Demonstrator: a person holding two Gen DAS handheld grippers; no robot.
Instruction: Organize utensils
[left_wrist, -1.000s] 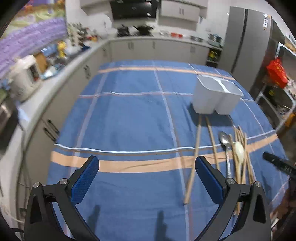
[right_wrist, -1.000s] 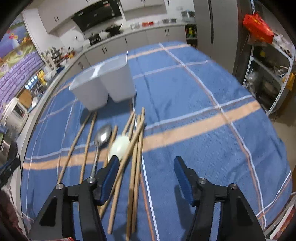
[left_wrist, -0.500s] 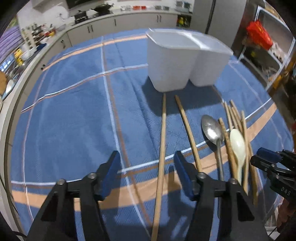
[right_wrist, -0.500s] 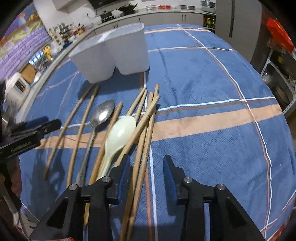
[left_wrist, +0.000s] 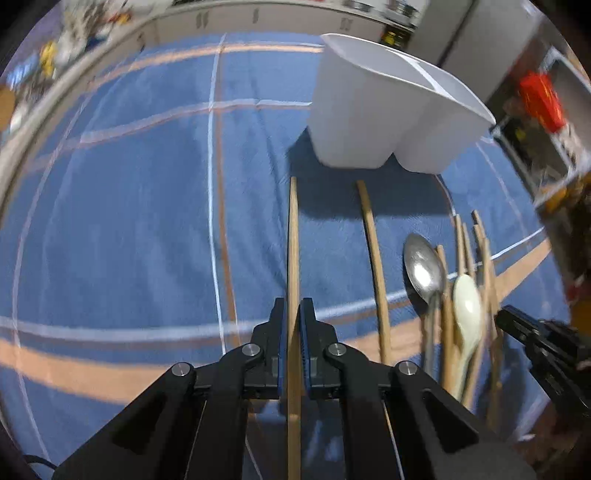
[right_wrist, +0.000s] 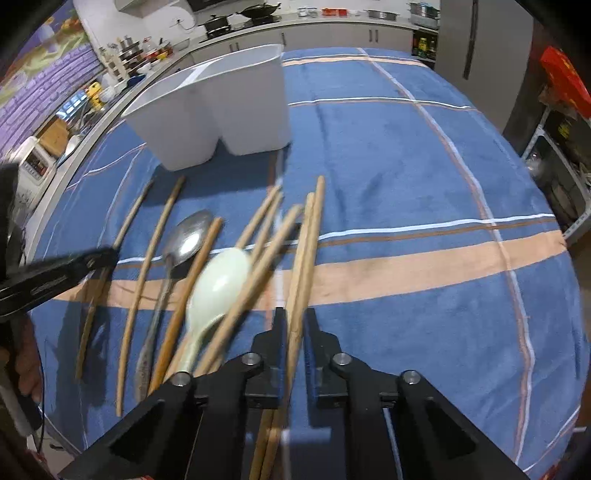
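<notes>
Kitchen counters and a fridge ring a table under a blue striped cloth (right_wrist: 406, 155), on which a white two-compartment holder (left_wrist: 373, 122) stands upright and looks empty as far as its openings show. We see that both tools, wide apart a second ago, have just been closing and are now clamped on wood: the left gripper (left_wrist: 293, 325) pinches the leftmost chopstick (left_wrist: 293, 236), a lone stick lying straight toward the holder, while the right gripper (right_wrist: 294, 325) pinches the right-hand pair of chopsticks (right_wrist: 312, 229), two sticks pressed side by side. Over the same second the left tool has swung in from bare cloth and dropped low over its stick. We judge that the sorting has reached its first grasps, with lifting not yet begun; all sticks appear to rest on the cloth. Between the two grips lie another single chopstick (left_wrist: 375, 266), a metal spoon (right_wrist: 184, 236), a pale spoon (right_wrist: 218, 280) and several crossed sticks, some motion-blurred. Both tools point steeply down at the cloth, fingers aimed toward the holder; in the right view part of a hand (right_wrist: 22, 373) shows by the left tool
</notes>
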